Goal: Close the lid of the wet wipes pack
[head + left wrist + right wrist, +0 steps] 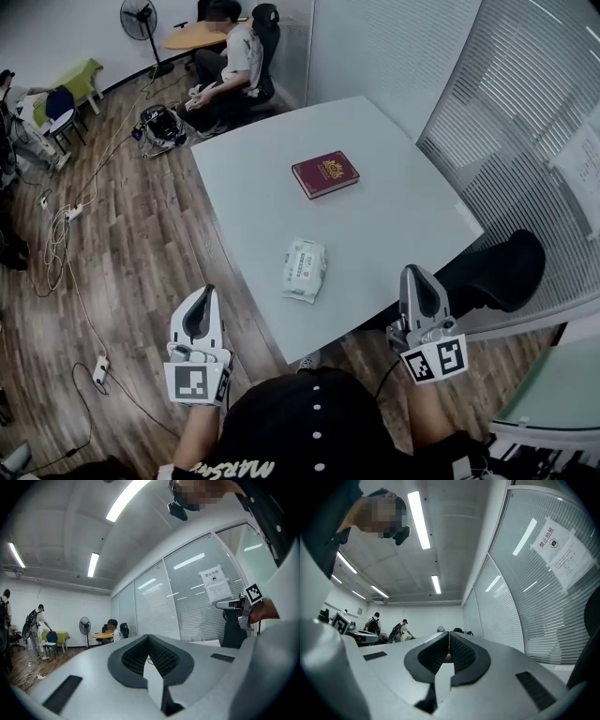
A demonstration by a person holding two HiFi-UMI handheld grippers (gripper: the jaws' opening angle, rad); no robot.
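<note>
Ahead of both tongs and roughly midway between them, the pack (304, 270) lies flat on the table (394, 225), near the table's closest edge and well apart from either tip. My left tongs (201, 298) and right tongs (416, 277) are both closed on nothing; each gripper view shows the pads meeting, with only the room beyond. I judge the pack to be soft, light and film-wrapped, so it would probably slide or buckle under a sideways push. Its lid is likely a thin hinged flap, best pressed straight down with closed tips while the other tongs steady one end of the pack. I cannot make out the lid from the head view, nor whether it stands open; the top shows only a pale label. Neither gripper view shows the pack at all. Beyond it, farther from the tongs, lies a red book (325, 173).
</note>
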